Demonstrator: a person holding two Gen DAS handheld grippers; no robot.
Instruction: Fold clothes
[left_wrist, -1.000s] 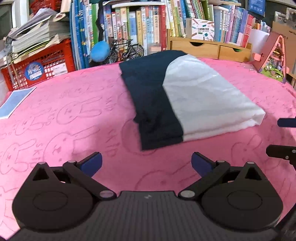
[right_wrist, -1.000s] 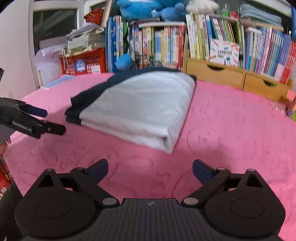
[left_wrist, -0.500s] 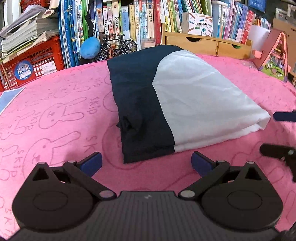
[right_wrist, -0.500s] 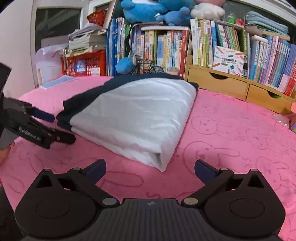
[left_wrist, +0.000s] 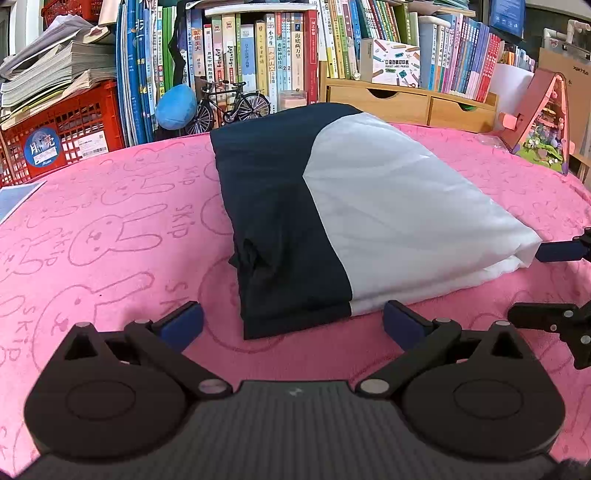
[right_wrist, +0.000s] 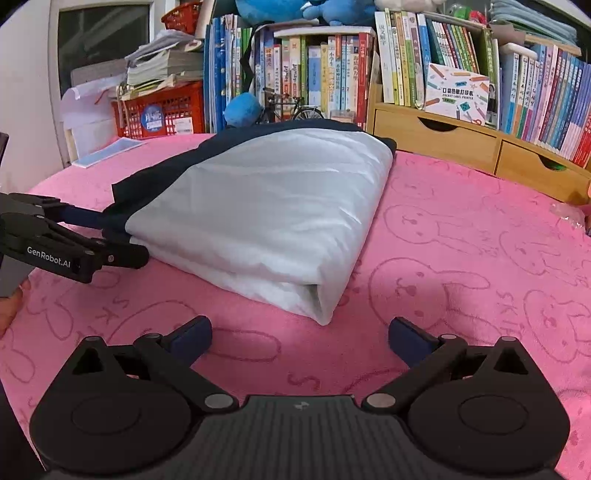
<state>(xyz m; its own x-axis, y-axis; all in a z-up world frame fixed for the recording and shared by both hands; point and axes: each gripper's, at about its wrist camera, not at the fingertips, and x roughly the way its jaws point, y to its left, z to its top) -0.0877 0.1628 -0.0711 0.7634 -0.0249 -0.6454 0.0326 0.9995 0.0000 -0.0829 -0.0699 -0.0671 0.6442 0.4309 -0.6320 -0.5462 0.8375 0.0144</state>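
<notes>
Garment (left_wrist: 332, 221), folded navy-and-white, is lying mid-blanket (left_wrist: 110, 240) before the bookshelf (left_wrist: 258, 55). My left gripper (left_wrist: 291, 321) is hovering at its near edge, fingers apart; my right gripper (right_wrist: 299, 334) is gaping at the white corner, possibly touching it.

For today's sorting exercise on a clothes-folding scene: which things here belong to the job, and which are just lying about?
Belongs to the job:
folded navy and white garment
left gripper, open
right gripper, open
pink rabbit-print cover it lies on

Just lying about:
model bicycle
blue ball
red crate
books
wooden drawers
</notes>
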